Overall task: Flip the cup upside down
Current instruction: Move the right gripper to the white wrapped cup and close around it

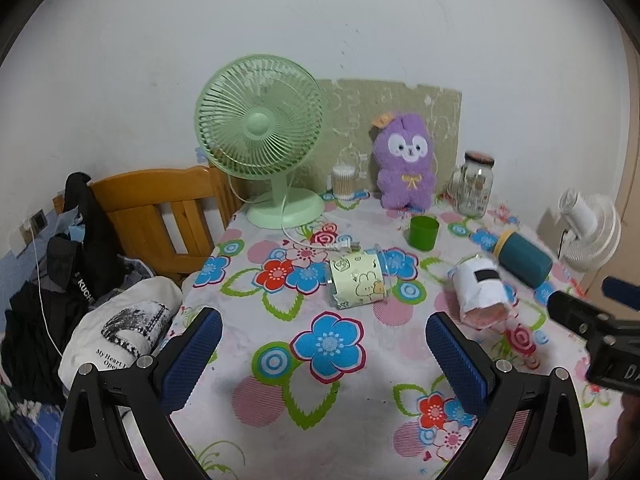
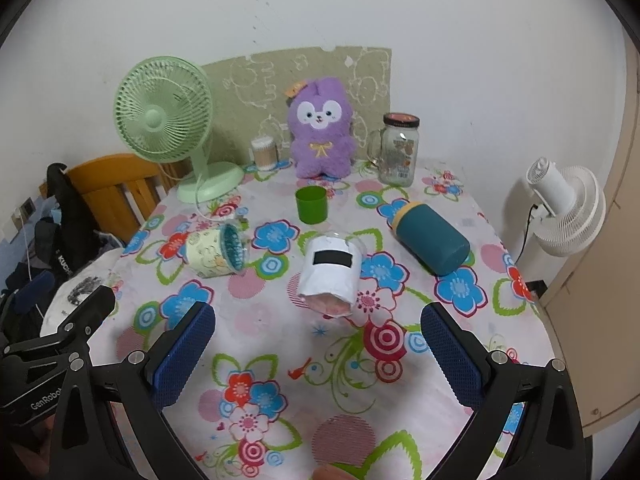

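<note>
A small green cup (image 1: 423,233) stands upright, mouth up, near the back of the floral table; it also shows in the right wrist view (image 2: 312,205). Three cups lie on their sides: a clear cup with a yellow cartoon sleeve (image 1: 358,283) (image 2: 213,253), a clear cup with a white sleeve and black patch (image 1: 483,295) (image 2: 330,278), and a teal cup with a yellow rim (image 1: 522,258) (image 2: 430,239). My left gripper (image 1: 324,360) is open and empty over the near table. My right gripper (image 2: 318,354) is open and empty, just short of the white-sleeved cup.
A green desk fan (image 1: 264,140), its white plug (image 1: 340,247), a cotton-swab jar (image 1: 344,182), a purple plush toy (image 1: 406,160) and a glass mug jar (image 1: 476,184) stand along the back. A wooden chair (image 1: 160,216) with clothes stands left; a white fan (image 2: 564,204) stands right.
</note>
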The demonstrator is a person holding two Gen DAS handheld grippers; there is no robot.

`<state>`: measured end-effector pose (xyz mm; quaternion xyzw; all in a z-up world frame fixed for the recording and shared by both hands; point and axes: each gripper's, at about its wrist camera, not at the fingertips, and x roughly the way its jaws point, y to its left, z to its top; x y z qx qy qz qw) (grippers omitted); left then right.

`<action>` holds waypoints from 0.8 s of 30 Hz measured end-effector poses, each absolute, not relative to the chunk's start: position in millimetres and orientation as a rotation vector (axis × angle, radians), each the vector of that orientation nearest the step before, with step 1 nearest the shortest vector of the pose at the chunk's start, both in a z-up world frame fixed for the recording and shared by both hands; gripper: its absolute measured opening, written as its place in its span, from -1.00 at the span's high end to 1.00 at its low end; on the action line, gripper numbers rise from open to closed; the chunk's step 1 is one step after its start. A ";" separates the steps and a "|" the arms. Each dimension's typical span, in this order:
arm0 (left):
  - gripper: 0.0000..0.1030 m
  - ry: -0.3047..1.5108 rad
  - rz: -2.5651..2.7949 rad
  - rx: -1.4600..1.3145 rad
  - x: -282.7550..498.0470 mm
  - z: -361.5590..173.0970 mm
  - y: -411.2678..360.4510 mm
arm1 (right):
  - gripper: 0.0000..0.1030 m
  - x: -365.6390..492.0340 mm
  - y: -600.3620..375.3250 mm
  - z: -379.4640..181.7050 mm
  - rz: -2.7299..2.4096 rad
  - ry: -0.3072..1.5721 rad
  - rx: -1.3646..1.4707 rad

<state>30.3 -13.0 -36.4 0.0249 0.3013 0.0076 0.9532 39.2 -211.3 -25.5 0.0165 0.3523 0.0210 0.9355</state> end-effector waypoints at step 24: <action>-1.00 0.667 -0.186 0.355 140.7 -93.9 -69.4 | -1.00 156.0 -232.3 -87.7 0.003 0.883 0.007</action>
